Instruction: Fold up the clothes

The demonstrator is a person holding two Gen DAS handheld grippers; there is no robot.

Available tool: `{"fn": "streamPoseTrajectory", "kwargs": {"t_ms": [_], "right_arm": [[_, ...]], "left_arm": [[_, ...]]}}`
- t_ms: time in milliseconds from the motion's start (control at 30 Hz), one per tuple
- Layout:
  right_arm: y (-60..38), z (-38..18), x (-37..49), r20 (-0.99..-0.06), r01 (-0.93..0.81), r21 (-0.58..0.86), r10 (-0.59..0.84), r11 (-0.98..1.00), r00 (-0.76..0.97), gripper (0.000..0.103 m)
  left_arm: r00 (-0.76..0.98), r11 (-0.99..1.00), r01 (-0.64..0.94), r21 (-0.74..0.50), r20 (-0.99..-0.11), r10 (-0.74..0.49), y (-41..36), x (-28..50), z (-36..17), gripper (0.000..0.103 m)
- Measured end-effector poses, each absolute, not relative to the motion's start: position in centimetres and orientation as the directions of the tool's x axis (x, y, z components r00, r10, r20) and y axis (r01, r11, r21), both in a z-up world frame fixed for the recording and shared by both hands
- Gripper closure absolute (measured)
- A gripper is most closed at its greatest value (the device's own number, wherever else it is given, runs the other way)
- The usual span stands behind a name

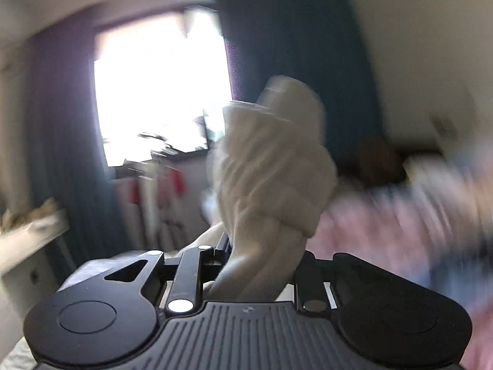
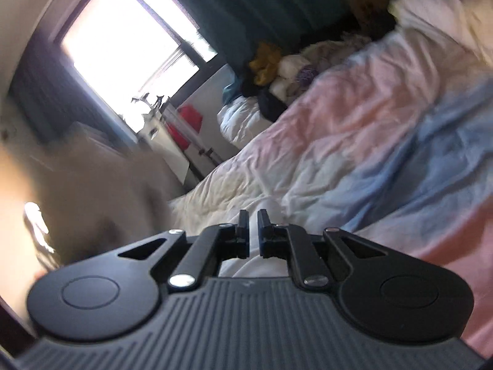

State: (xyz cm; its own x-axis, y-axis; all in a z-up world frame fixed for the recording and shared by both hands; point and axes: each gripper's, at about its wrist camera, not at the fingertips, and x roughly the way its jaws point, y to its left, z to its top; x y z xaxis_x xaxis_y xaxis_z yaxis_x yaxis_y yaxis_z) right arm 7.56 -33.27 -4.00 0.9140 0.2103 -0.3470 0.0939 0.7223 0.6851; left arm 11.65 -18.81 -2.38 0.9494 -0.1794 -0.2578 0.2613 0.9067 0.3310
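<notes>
My left gripper (image 1: 262, 259) is shut on a bunched white garment (image 1: 271, 166), which stands up twisted from between the jaws and hides the fingertips. The left wrist view is blurred by motion. My right gripper (image 2: 252, 215) has its jaws nearly closed with a narrow gap; only white bedding shows through the gap and nothing is held. A blurred pale mass (image 2: 101, 191), possibly the same garment, fills the left of the right wrist view.
A bed with a pink, blue and white quilt (image 2: 369, 129) lies to the right. Soft toys and pillows (image 2: 283, 74) pile at its far end. A bright window (image 1: 160, 86) with dark blue curtains (image 1: 295, 37) is behind. White furniture (image 2: 172, 135) stands below the window.
</notes>
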Motion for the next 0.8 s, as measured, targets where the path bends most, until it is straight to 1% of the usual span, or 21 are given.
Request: {"fn": "streamPoseTrajectory", "kwargs": {"t_ms": [67, 100, 133, 200, 300, 333, 367, 400, 433, 467, 500, 533, 567, 667, 767, 800], "right_arm": [[-35.2, -4.9, 7.6, -0.329, 0.1, 0.74, 0.229, 0.665, 0.916, 0.094], [-36.0, -5.6, 7.9, -0.333, 0.112, 0.768, 0.243, 0.631, 0.911, 0.094], [-36.9, -6.3, 8.2, -0.331, 0.117, 0.797, 0.265, 0.592, 0.906, 0.094], [-38.1, -7.7, 9.0, -0.316, 0.115, 0.852, 0.328, 0.51, 0.89, 0.094], [-39.2, -9.1, 10.5, -0.296, 0.123, 0.902, 0.385, 0.414, 0.874, 0.094], [-39.2, -9.2, 10.9, -0.303, 0.125, 0.9, 0.394, 0.417, 0.868, 0.094], [-39.2, -9.4, 11.3, -0.31, 0.127, 0.898, 0.402, 0.421, 0.862, 0.094], [-38.9, -9.5, 11.8, -0.314, 0.122, 0.899, 0.425, 0.421, 0.849, 0.094], [-38.7, -9.7, 12.2, -0.318, 0.117, 0.9, 0.448, 0.421, 0.835, 0.094], [-38.4, -9.7, 12.5, -0.33, 0.12, 0.894, 0.453, 0.433, 0.828, 0.094], [-38.2, -9.7, 12.7, -0.342, 0.122, 0.887, 0.456, 0.445, 0.822, 0.094], [-38.0, -9.7, 13.0, -0.354, 0.125, 0.881, 0.459, 0.457, 0.815, 0.094], [-37.7, -9.7, 13.2, -0.366, 0.127, 0.874, 0.462, 0.469, 0.808, 0.094], [-37.0, -9.7, 14.0, -0.401, 0.134, 0.853, 0.469, 0.505, 0.787, 0.094], [-36.3, -9.7, 14.8, -0.437, 0.139, 0.83, 0.474, 0.541, 0.765, 0.093], [-36.1, -9.7, 15.2, -0.435, 0.134, 0.829, 0.477, 0.543, 0.764, 0.093]], "left_arm": [[0.91, 0.833, 0.353, 0.426, -0.362, -0.2, -22.0, 11.7, -6.5, 0.08], [0.895, 0.802, 0.384, 0.458, -0.396, -0.202, -23.2, 11.5, -8.1, 0.081], [0.897, 0.786, 0.386, 0.482, -0.395, -0.199, -23.6, 11.2, -9.1, 0.081], [0.898, 0.781, 0.388, 0.489, -0.39, -0.202, -24.0, 11.0, -9.3, 0.081], [0.893, 0.781, 0.4, 0.48, -0.398, -0.212, -24.0, 11.1, -9.3, 0.077], [0.886, 0.784, 0.408, 0.467, -0.41, -0.216, -23.6, 11.2, -9.1, 0.076], [0.879, 0.787, 0.416, 0.455, -0.423, -0.22, -23.1, 11.3, -9.0, 0.072], [0.872, 0.79, 0.424, 0.442, -0.435, -0.224, -22.7, 11.3, -8.8, 0.064], [0.863, 0.786, 0.436, 0.437, -0.45, -0.229, -21.6, 11.3, -8.8, 0.06], [0.854, 0.779, 0.451, 0.436, -0.466, -0.233, -20.2, 11.2, -8.9, 0.054], [0.844, 0.771, 0.465, 0.435, -0.481, -0.237, -18.8, 11.1, -8.9, 0.049], [0.839, 0.761, 0.475, 0.442, -0.489, -0.24, -17.5, 11.1, -8.9, 0.047], [0.835, 0.749, 0.485, 0.452, -0.493, -0.243, -16.7, 10.8, -8.8, 0.042], [0.82, 0.727, 0.511, 0.459, -0.512, -0.254, -14.2, 9.5, -8.6, 0.036], [0.812, 0.739, 0.51, 0.44, -0.528, -0.246, -11.7, 8.2, -8.6, 0.035], [0.813, 0.749, 0.504, 0.43, -0.529, -0.244, -10.9, 7.9, -8.6, 0.035]]}}
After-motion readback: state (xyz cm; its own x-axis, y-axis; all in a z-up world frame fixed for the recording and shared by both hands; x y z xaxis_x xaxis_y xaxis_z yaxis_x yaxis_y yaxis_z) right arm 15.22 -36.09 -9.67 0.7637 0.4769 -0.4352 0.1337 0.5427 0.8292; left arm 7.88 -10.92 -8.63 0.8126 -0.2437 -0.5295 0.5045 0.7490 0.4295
